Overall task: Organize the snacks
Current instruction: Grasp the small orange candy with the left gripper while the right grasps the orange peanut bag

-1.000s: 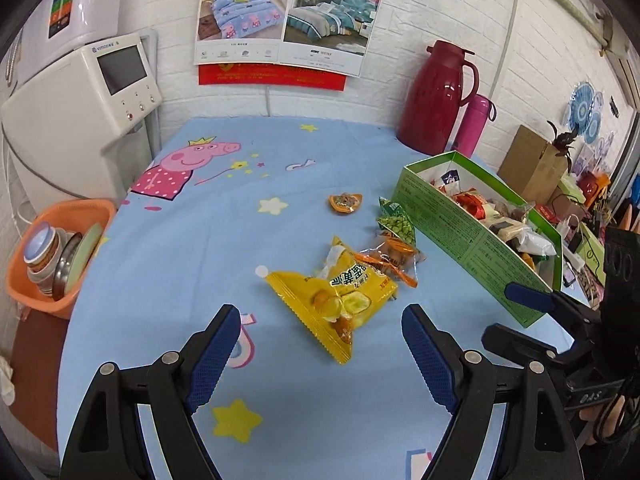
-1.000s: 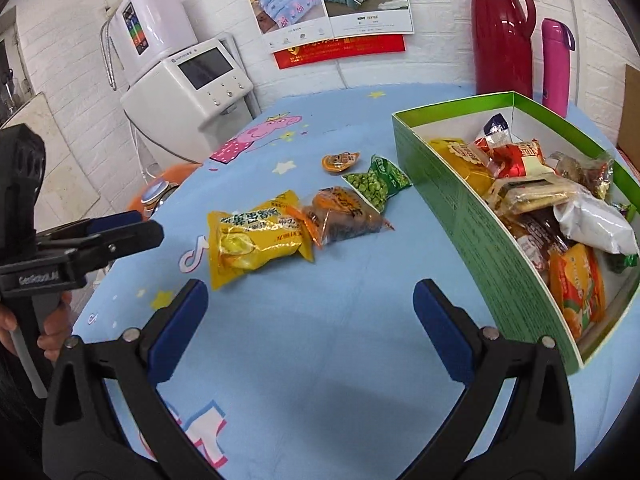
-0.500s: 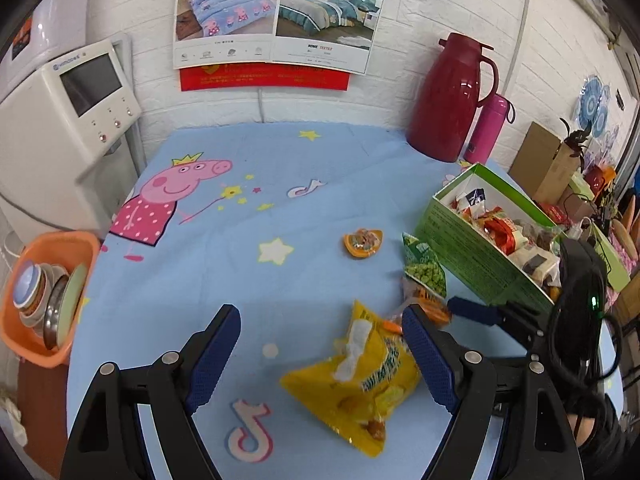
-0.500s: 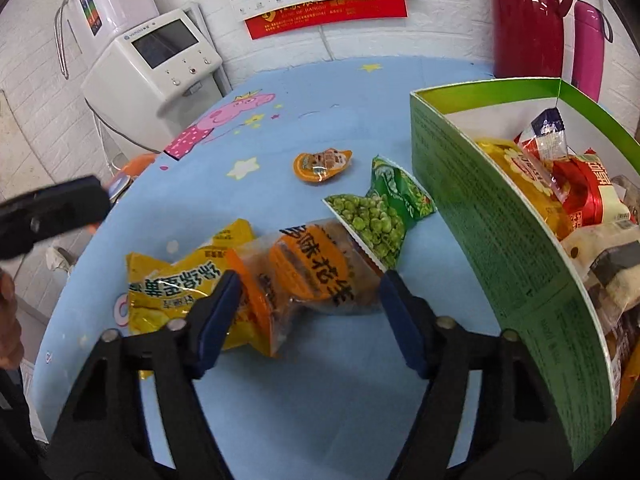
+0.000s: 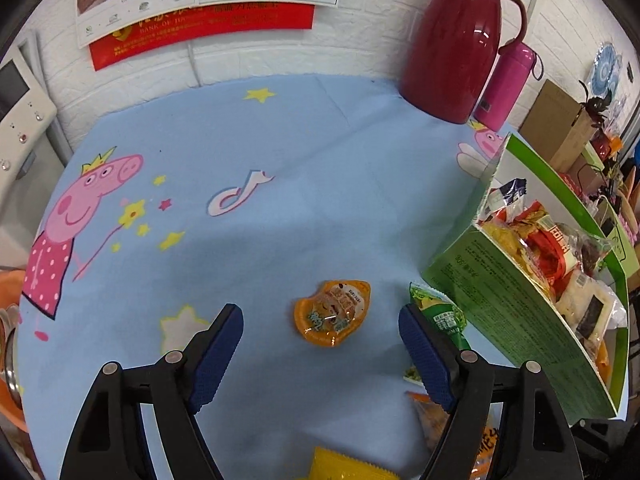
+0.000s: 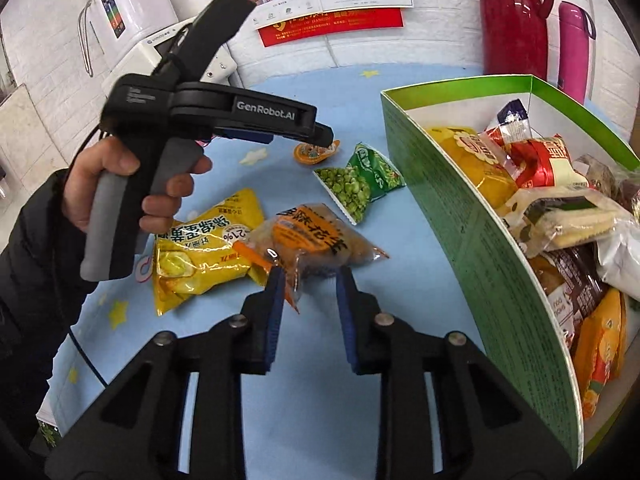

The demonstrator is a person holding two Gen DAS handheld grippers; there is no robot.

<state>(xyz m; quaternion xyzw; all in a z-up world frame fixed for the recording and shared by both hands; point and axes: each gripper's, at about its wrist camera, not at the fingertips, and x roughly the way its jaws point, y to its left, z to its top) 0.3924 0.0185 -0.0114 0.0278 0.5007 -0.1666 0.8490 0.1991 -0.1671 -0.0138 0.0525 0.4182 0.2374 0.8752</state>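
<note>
Blue cartoon-print cloth covers the desk [image 5: 280,140]. Green box [image 6: 452,216] at right, already loaded with packets. Loose snacks lie left of it on the desk: yellow bag [image 6: 200,252], clear orange-label bag [image 6: 320,240] overlapping its right end, green pea packet [image 6: 356,180] farther off, small orange jelly cup [image 5: 332,312] farthest.

Right gripper [image 6: 308,276]: fingers narrow, pinching the near edge of the clear orange-label bag, which lies on the desk, not yet lifted. Left gripper [image 5: 320,332]: fingers wide, nothing held, straddling the jelly cup from the near side, above it as far as I can tell; pea packet just beside its right finger.

Step, my read: right is picking a packet, left lining up on the cup. Next move: lift the bag clear of the yellow one, carry right over the box wall, release. Left needs to drop and close on the cup.
</note>
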